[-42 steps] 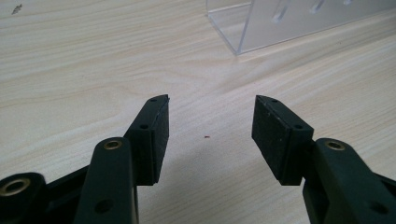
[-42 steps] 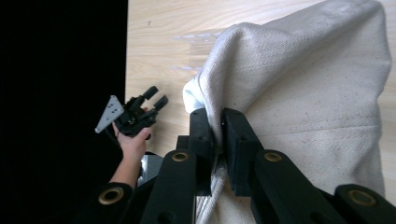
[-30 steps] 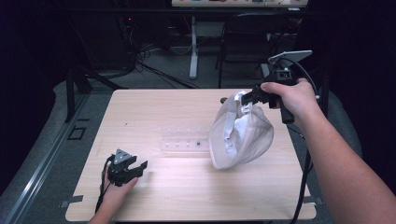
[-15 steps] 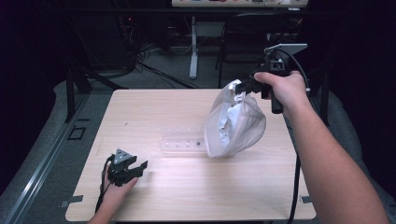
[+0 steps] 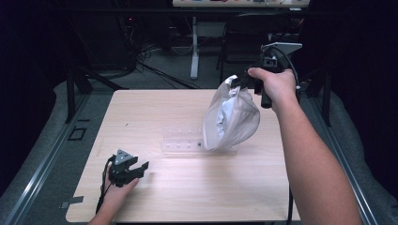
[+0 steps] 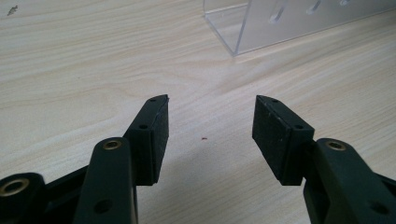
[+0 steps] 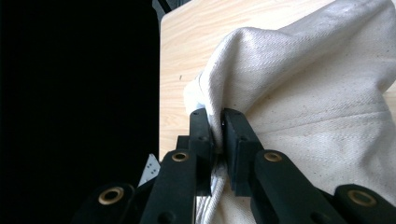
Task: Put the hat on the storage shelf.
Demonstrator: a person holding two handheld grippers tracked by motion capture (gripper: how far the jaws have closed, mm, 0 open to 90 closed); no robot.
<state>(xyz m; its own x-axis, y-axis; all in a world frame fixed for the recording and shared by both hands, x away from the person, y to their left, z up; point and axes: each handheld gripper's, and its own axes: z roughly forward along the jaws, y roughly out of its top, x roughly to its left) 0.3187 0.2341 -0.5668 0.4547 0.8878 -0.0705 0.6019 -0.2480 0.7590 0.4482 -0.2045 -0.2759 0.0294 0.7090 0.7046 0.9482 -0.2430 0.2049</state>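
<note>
A full white cloth bag hangs in the air over the right half of the table, its bottom just above a clear plastic rack. My right gripper is shut on the gathered neck of the bag; the cloth is pinched between its two black pads. My left gripper rests on the table near the front left corner. It is open, and between its pads I see only bare wood. An end of the clear rack lies ahead of it.
The light wooden table ends in dark floor on all sides. Cables, a white stand leg and chair legs stand beyond its far edge. A metal rail runs along the left side.
The right hand has carried the bag up and towards the far side of the table, so it now swings over the rack. The left gripper has stayed in place.
</note>
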